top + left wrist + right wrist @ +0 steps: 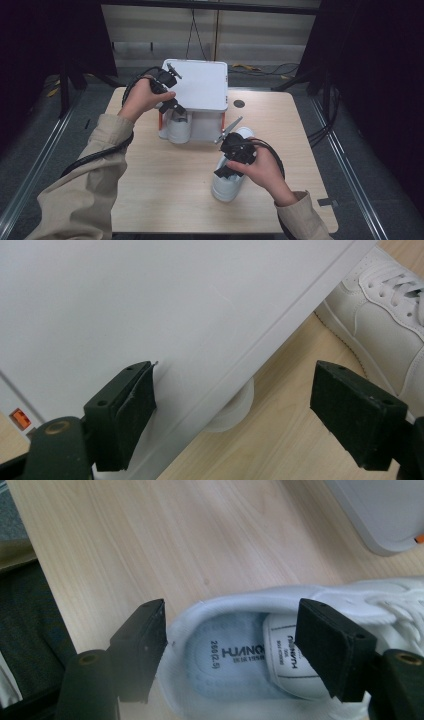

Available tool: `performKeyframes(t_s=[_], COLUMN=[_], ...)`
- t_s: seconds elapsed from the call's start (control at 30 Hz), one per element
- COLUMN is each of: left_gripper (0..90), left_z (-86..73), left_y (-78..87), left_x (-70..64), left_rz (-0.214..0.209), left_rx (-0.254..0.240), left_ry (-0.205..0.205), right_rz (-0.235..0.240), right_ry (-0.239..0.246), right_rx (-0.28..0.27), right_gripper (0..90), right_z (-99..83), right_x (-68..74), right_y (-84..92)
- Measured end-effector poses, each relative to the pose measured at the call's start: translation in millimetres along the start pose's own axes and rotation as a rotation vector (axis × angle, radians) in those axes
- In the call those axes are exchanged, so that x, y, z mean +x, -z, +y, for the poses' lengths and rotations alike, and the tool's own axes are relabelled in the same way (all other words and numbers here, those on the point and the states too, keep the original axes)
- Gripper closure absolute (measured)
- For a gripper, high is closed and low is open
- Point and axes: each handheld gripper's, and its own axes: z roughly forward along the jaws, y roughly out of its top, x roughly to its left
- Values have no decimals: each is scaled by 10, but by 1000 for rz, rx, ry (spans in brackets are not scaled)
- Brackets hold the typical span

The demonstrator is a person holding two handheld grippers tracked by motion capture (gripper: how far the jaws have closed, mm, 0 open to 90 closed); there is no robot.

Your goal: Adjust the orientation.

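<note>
1. Overhead, the left tongs [170, 90] hang at the near left edge of the white box lid [202, 85], jaws spread wide and holding nothing.
2. Seen along the left tongs, one pad sits just against the lid's flat face, the other hangs free over the tabletop [280, 440].
3. Just below the left tongs, one white sneaker [178, 127] is tucked under the lid.
4. The right tongs [231, 152] hover over the second white sneaker [229, 182], which lies on the tabletop.
5. Their jaws are parted, straddling the heel collar [200, 611], one outside it, one above the printed insole [235, 655], gripping nothing.
</note>
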Motion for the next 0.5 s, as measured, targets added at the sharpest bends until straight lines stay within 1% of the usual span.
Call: performKeyframes(t_s=[0.1,0.13,0.2,0.23,0.33,0.37,0.43,0.5], left_gripper=[169,166,166,166,166,166,167,169], left_z=[-6,-11,-15,-18,-25,-30,-36,-39], left_y=[0,-1,1,1,9,8,13,12], left_x=[-3,-6,-12,-15,-15,-19,-7,-6], left_rz=[2,0,0,1,1,-2,-5,-5], left_rx=[-3,-7,-7,-9,-8,-14,-16,-21], left_ry=[-4,3,5,6,-4,7,1,5], right_rz=[11,16,31,31,37,42,46,44], right_ry=[16,14,7,11,6,-4,-14,-16], right_rx=[4,8,24,29,42,39,27,28], right_gripper=[283,282,283,285,332,346,370,389], right_z=[40,47,58,60,54,52,59,61], right_x=[60,71,84,80,77,80,83,78], right_y=[-48,-66,-139,-163,-245,-266,-271,-272])
